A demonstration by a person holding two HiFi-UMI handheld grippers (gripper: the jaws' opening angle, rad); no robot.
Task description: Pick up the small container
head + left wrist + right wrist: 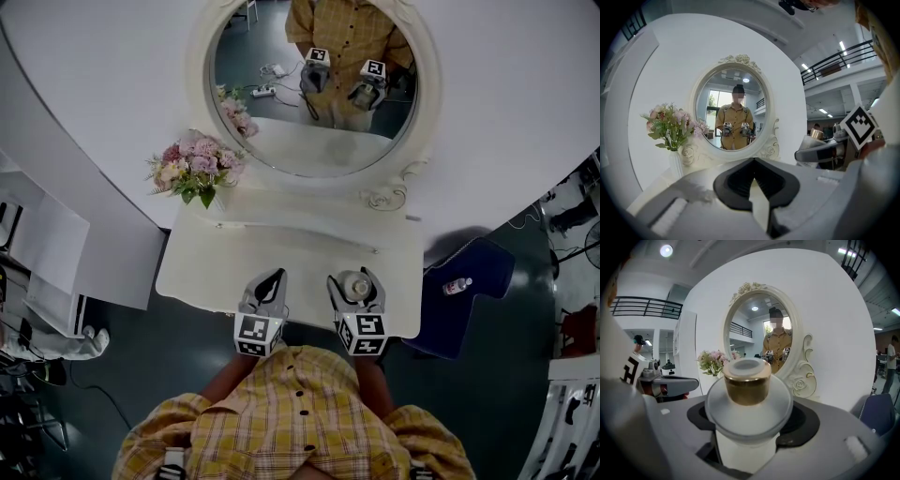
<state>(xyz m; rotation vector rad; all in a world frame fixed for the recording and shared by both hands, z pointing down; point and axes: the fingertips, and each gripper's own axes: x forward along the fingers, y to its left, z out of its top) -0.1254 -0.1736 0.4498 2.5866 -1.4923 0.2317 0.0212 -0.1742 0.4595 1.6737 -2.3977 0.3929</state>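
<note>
The small container (357,287) is a frosted round jar with a gold cap (747,381). It sits between the jaws of my right gripper (355,278), which is shut on its body (749,408) just above the front right part of the white dressing table (225,258). My left gripper (277,276) hovers beside it on the left with its black pads (740,180) closed together at the tips and holding nothing. The left gripper view also shows the right gripper (820,151) with the gold cap (816,134) sticking up.
An oval mirror (314,94) in a white ornate frame stands at the back of the table. A vase of pink flowers (195,169) is at the back left. To the right, a dark blue chair (469,300) holds a small bottle (457,286).
</note>
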